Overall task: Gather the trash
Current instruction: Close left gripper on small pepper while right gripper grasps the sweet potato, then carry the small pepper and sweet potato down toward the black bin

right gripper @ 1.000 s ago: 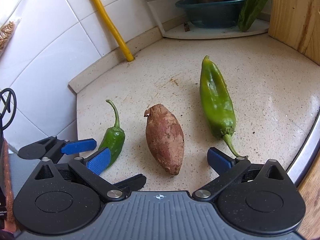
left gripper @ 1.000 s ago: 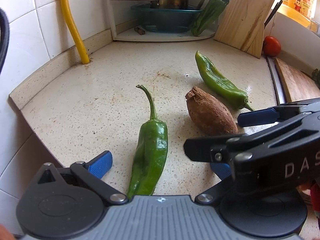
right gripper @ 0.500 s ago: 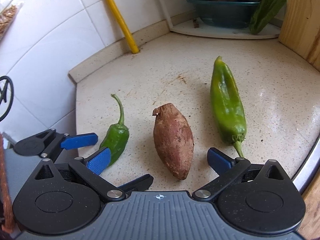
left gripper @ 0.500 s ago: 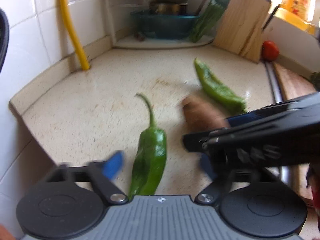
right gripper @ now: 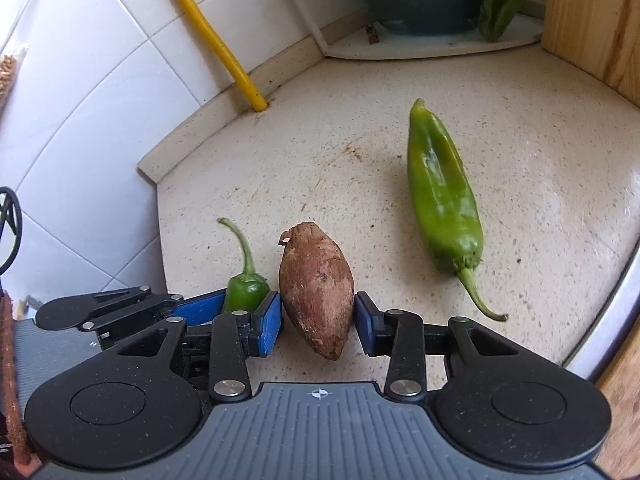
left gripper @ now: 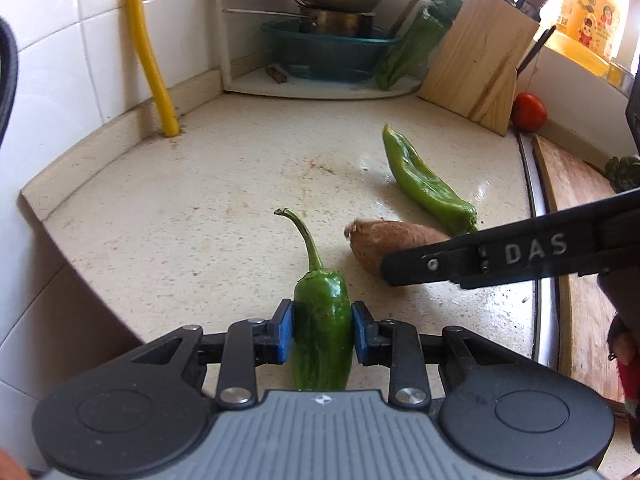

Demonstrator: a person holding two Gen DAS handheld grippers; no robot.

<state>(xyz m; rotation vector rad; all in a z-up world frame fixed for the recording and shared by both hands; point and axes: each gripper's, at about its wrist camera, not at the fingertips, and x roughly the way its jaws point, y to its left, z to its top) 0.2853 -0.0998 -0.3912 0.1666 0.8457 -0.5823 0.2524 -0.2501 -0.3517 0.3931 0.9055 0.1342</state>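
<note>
A small dark green pepper (left gripper: 322, 328) with a curved stem lies on the speckled counter (left gripper: 200, 208). My left gripper (left gripper: 322, 333) is shut on it, blue pads against both sides. A brown sweet potato (right gripper: 317, 292) lies just right of it. My right gripper (right gripper: 318, 326) is shut on the sweet potato. A long light green pepper (right gripper: 440, 200) lies further right, untouched. The small pepper (right gripper: 245, 290) and the left gripper's fingers (right gripper: 196, 308) show in the right wrist view. The right gripper's arm (left gripper: 500, 256) crosses the left wrist view and hides part of the sweet potato (left gripper: 380, 240).
A yellow hose (left gripper: 150, 52) runs down the tiled wall. A corner shelf holds a teal basin (left gripper: 328, 54), pots and leafy greens. A wooden knife block (left gripper: 484, 60) and a tomato (left gripper: 529, 111) stand at the back right. A wooden board (left gripper: 580, 216) lies past the sink rim.
Both grippers moved forward and closed: the left onto the small green pepper, the right onto the sweet potato. Both were open a second ago.
</note>
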